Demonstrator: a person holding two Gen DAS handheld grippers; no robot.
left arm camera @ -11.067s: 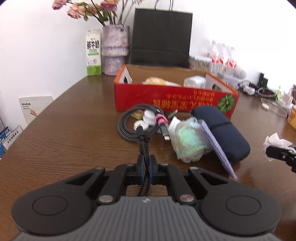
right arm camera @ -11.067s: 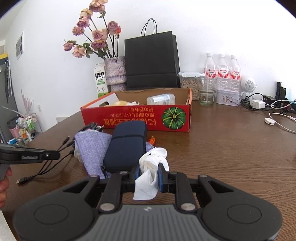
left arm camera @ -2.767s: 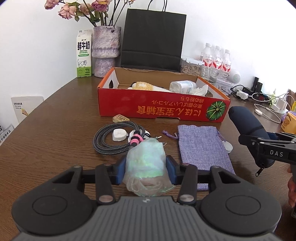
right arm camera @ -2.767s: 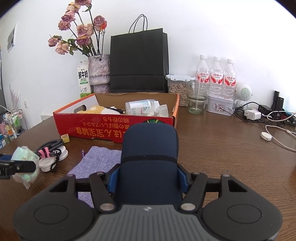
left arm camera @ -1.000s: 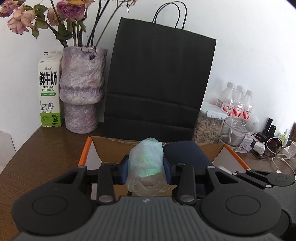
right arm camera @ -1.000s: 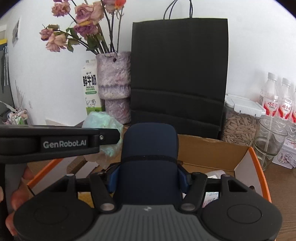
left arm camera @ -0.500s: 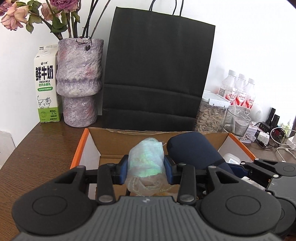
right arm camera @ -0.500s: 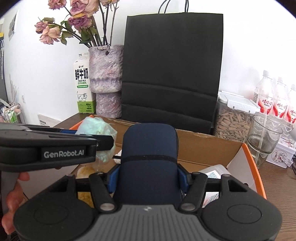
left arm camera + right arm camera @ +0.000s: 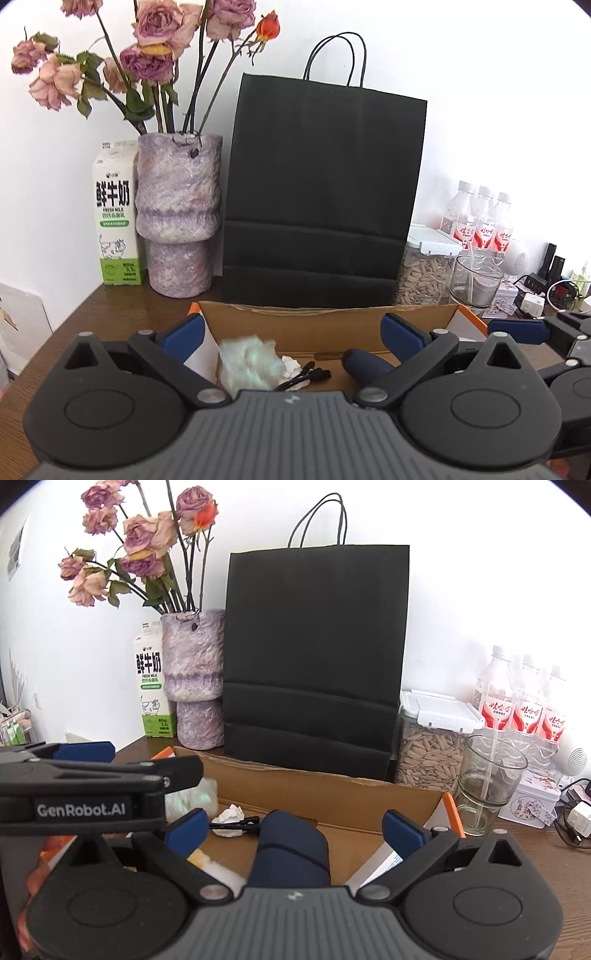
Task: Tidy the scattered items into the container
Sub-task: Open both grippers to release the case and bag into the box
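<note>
The cardboard box [image 9: 325, 325] with orange edges stands right below both grippers. My left gripper [image 9: 293, 334] hangs over it, jaws opening wide. The green-white plastic bag [image 9: 251, 363] lies loose in the box beneath them, touching neither pad. My right gripper [image 9: 294, 828] is likewise opening. The navy zip case [image 9: 291, 849] rests in the box between its fingers, free of the pads. A crumpled tissue [image 9: 231, 819] and black cable plugs [image 9: 243, 823] lie beside the case. In the right wrist view, the left gripper [image 9: 140, 764] reaches in from the left above the bag [image 9: 192, 799].
Behind the box stand a black paper bag [image 9: 321, 192], a purple vase [image 9: 179, 218] of dried roses and a milk carton [image 9: 116, 218]. A seed jar [image 9: 432, 746], a glass [image 9: 487, 782], water bottles [image 9: 524, 705] and chargers fill the right. A hand [image 9: 31, 886] shows lower left.
Both grippers have opened. The plastic bag dropped from the left jaws and the navy case from the right jaws, and both now lie in the box. Both grippers drew back slightly.
</note>
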